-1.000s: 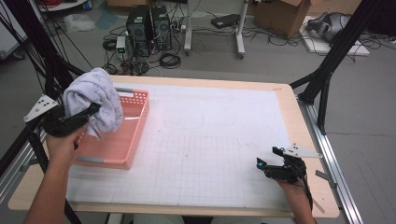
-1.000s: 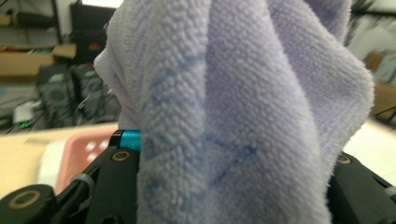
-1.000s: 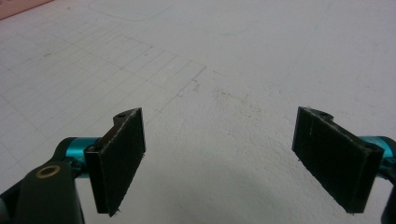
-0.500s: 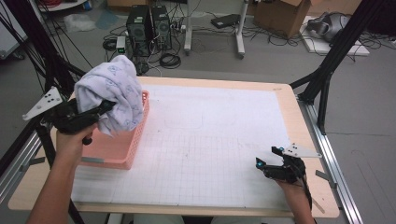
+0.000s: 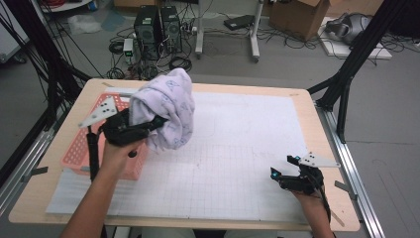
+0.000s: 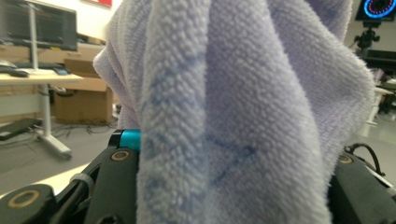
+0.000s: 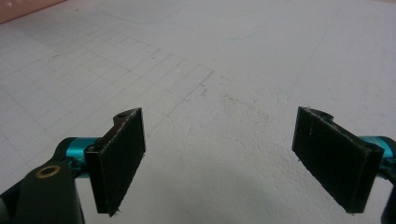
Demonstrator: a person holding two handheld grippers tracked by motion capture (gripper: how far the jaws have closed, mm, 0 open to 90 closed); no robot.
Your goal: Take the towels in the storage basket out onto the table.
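A bunched lavender towel [image 5: 168,106] hangs in the air over the right rim of the pink basket [image 5: 74,153] and the left part of the white grid mat [image 5: 237,148]. My left gripper [image 5: 153,124] is shut on it from the left, with a thick fold [image 6: 233,116] filling the space between the jaws in the left gripper view. Near the front right of the table, my right gripper [image 5: 277,176] rests low on the mat, pointing left. It stands open [image 7: 219,158], with bare mat between its pads [image 7: 121,158].
The basket sits at the table's left side under my left forearm. Black frame legs [image 5: 341,94] stand at the table's sides. Computer towers [image 5: 156,25], cables and a cardboard box [image 5: 297,17] lie on the floor beyond the far edge.
My left gripper has carried the towel to the right and a little higher, from over the basket to its right rim. The right gripper has stayed still.
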